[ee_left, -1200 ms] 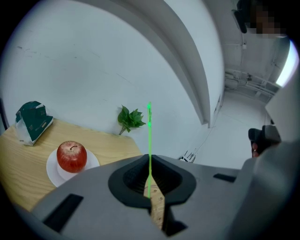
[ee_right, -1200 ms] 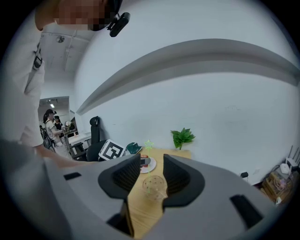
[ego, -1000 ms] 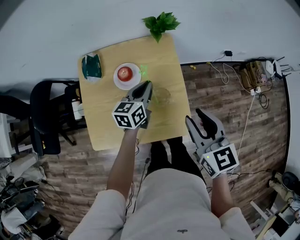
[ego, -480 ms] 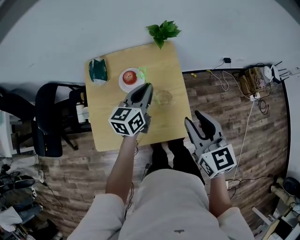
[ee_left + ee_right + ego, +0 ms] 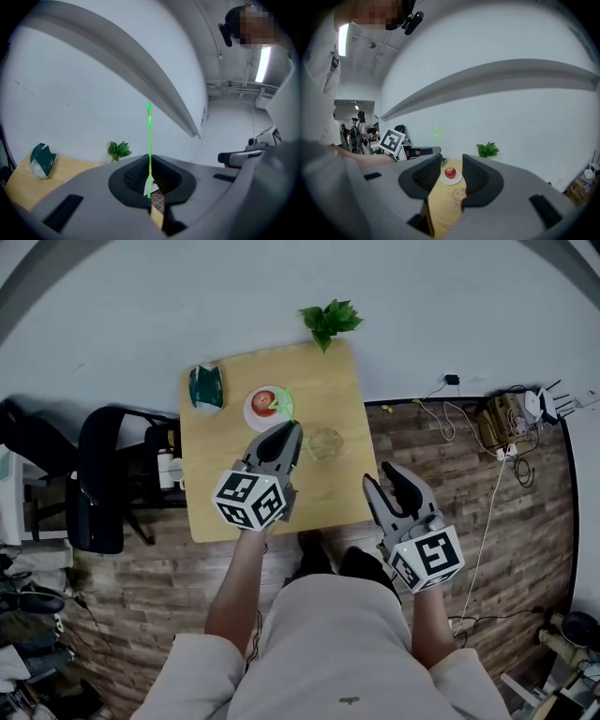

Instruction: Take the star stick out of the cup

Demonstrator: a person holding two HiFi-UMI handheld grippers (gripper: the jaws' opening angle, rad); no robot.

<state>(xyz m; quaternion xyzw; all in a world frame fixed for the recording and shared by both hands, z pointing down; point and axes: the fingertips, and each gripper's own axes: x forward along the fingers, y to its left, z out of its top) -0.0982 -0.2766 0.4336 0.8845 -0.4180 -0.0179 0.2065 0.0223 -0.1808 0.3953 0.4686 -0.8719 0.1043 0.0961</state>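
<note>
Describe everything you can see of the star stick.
The star stick is a thin, translucent bright-green rod, plastic by its look, topped with an outlined star that shows in the right gripper view. It stands nearly upright, its shaft pinched between the shut jaws of the left gripper. It hangs above the table, seemingly clear of the glass cup; nothing else touches it.

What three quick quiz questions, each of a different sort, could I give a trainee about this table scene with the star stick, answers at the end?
1. True or false: the fingers of the left gripper are shut on the star stick.
2. Which fruit lies on the white plate?
3. The right gripper is: A open and empty; B shut on the cup; C shut on the plant.
Key: 1 true; 2 the apple; 3 A.
</note>
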